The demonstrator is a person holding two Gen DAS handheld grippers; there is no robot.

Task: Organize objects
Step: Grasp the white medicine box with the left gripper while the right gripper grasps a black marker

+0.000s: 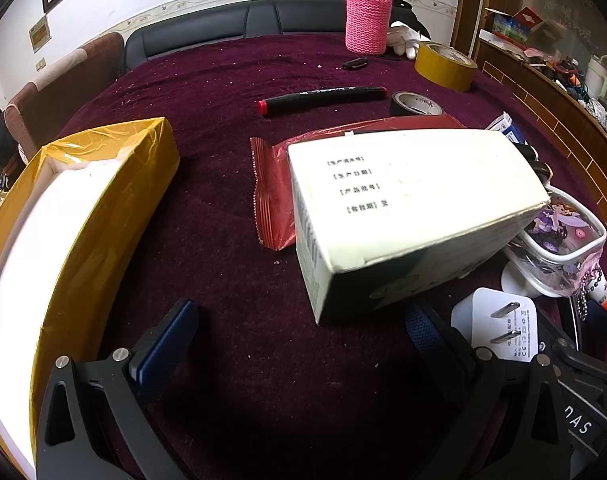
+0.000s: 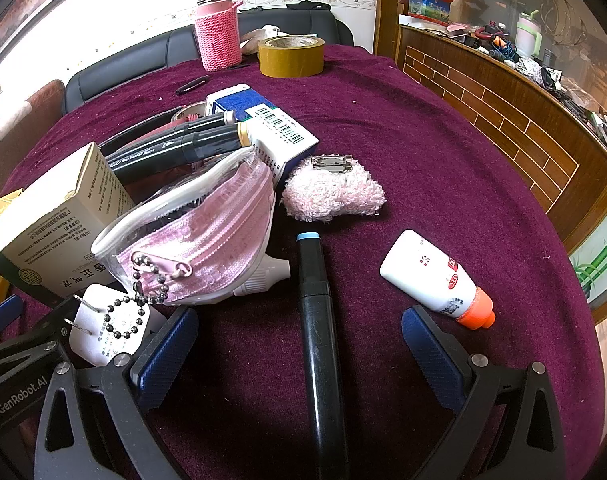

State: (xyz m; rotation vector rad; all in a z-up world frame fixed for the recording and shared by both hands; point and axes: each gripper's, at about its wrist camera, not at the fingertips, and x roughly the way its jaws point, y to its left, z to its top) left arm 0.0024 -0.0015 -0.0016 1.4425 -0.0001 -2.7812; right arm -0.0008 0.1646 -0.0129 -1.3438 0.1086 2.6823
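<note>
Lying between the wide-spread jaws of the right tool, untouched, a black marker rested on the bench beside a pink pouch and a white bottle. The left tool gaped empty before a white box. Closing off-centre could roll the round marker away.
</note>
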